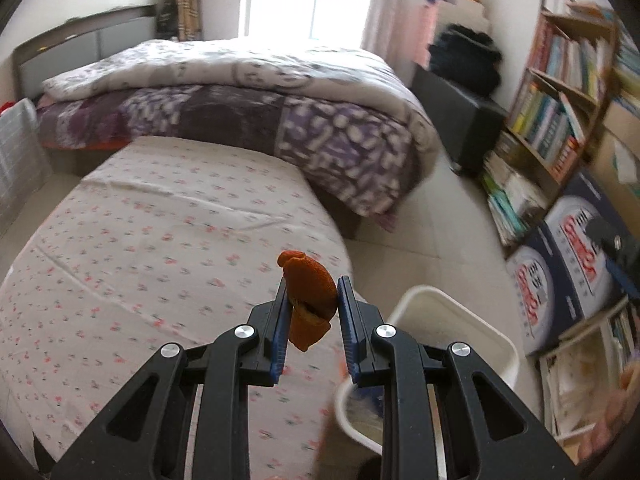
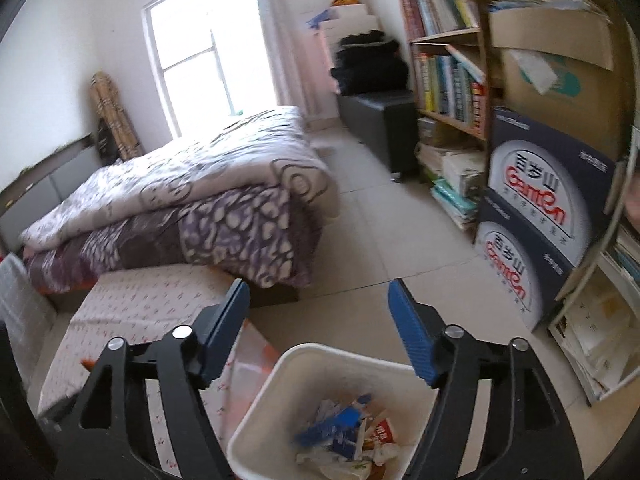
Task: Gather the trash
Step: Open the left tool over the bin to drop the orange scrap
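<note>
Left tongs (image 1: 312,312) clamping orange peel (image 1: 310,296) over the desk (image 1: 140,240) | right tongs (image 2: 320,332) gaping empty above bin (image 2: 280,400) — already holding wrappers | peel drop pending.

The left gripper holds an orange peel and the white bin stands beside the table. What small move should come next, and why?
Probably carry the left gripper to the right until the orange peel hangs over the white bin, then open. The peel is still clamped above the flowered tablecloth, and the right gripper is already open and empty over the bin.
</note>
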